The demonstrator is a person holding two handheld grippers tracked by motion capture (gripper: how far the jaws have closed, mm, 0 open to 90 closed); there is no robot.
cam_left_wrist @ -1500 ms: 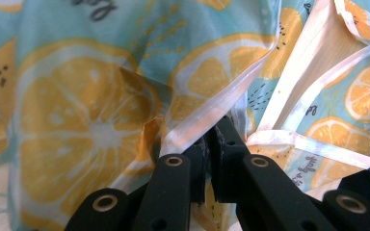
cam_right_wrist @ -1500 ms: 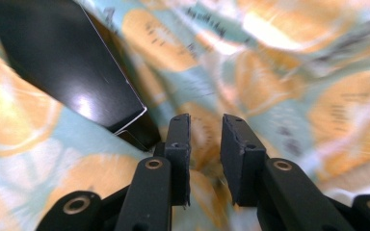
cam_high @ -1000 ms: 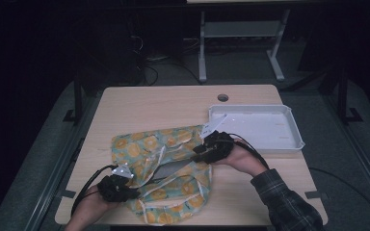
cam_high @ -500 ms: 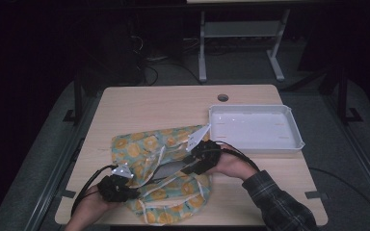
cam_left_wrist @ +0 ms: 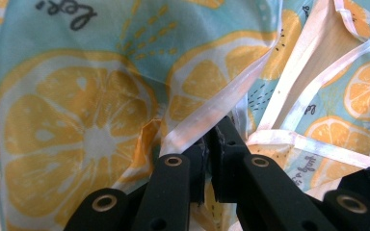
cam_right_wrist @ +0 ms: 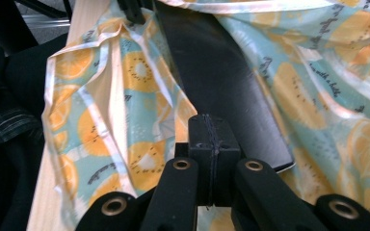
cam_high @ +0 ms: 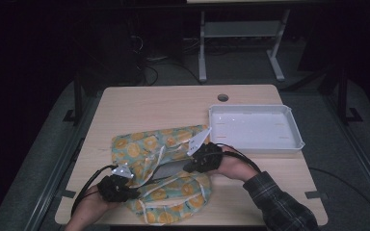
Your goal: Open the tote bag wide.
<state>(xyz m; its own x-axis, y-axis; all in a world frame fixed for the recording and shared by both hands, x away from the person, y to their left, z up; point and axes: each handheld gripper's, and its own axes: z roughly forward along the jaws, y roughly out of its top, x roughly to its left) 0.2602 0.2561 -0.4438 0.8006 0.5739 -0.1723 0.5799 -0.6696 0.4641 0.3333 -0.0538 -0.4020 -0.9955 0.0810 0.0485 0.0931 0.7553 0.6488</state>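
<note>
Jaws of the left gripper [cam_left_wrist: 207,159] are pinched together on the white hem of the cloth [cam_high: 166,154], a fold of that trim running up from between the pads in the left gripper view. Those of the right gripper [cam_right_wrist: 211,144] have just been closing and now stand pressed flat against each other; nothing can be seen caught between them in the right gripper view, where they sit just over the cloth beside a dark flat slab [cam_right_wrist: 221,77] that lies under the open edge of the fabric.

From above, the cloth, pale blue with orange slices and white binding, lies rumpled on the near half of the bench [cam_high: 159,106]. The left gripper [cam_high: 118,187] is at its near left edge, the right gripper [cam_high: 200,161] at the middle of its right side, with a grey panel [cam_high: 171,169] showing between the two layers. A white tray [cam_high: 255,144] stands on the bench just right of the cloth, close behind the right hand [cam_high: 233,166]. A plaid sleeve [cam_high: 282,204] comes in from the lower right.
</note>
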